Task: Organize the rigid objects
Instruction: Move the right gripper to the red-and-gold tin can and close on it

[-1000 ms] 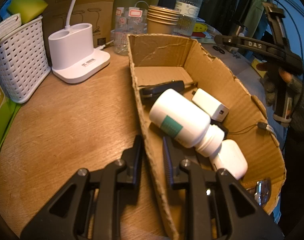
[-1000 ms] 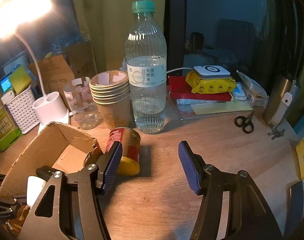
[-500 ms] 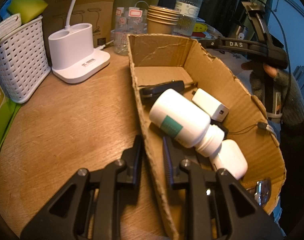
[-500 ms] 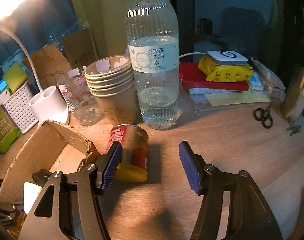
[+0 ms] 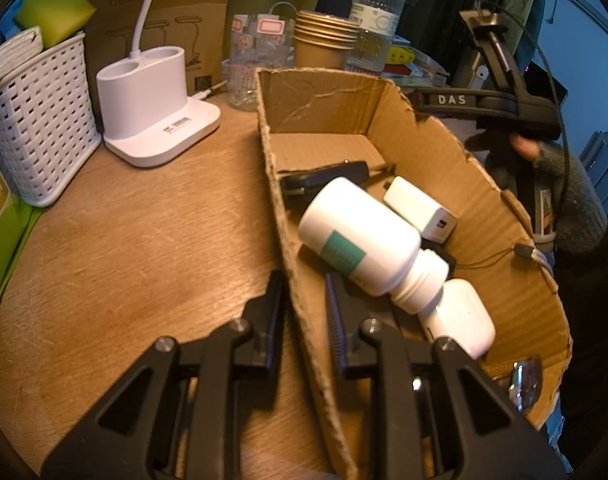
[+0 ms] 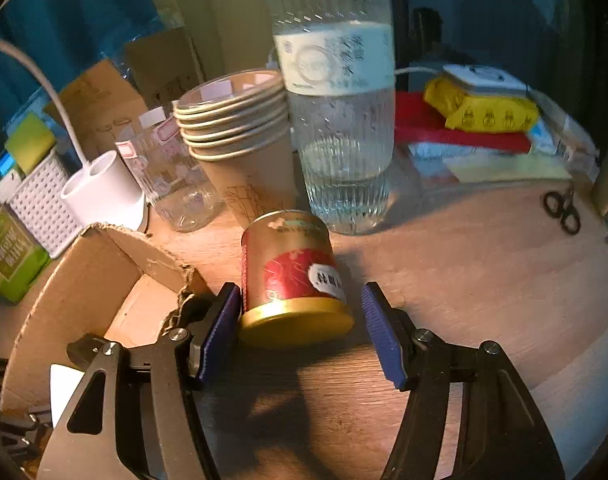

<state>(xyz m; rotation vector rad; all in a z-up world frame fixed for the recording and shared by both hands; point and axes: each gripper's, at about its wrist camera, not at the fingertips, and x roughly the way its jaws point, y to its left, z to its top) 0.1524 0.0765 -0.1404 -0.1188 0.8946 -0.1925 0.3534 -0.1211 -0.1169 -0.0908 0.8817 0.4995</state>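
Note:
A red and gold can (image 6: 292,264) stands upside down on the wooden table, gold lid at the bottom. My right gripper (image 6: 300,300) straddles it with its jaws opening. The left pad (image 6: 220,320) is at the can's side, the right pad (image 6: 380,332) stands clear of it. The left gripper (image 5: 304,284) is shut on the near side wall of a cardboard box (image 5: 436,132), one finger inside and one outside. Lying in the box are a white bottle (image 5: 360,236), a white charger (image 5: 420,208), a white earbud case (image 5: 460,320) and a black key fob (image 5: 324,178).
Just behind the can stand a water bottle (image 6: 344,128), stacked paper cups (image 6: 240,144) and a glass jar (image 6: 168,176). A white lamp base (image 5: 156,108) and a white basket (image 5: 36,120) sit left of the box. Scissors (image 6: 562,208) lie at the far right.
My right gripper has come down and forward, so the can now sits between its fingers, which stand a little wider. The left gripper and the box have not moved.

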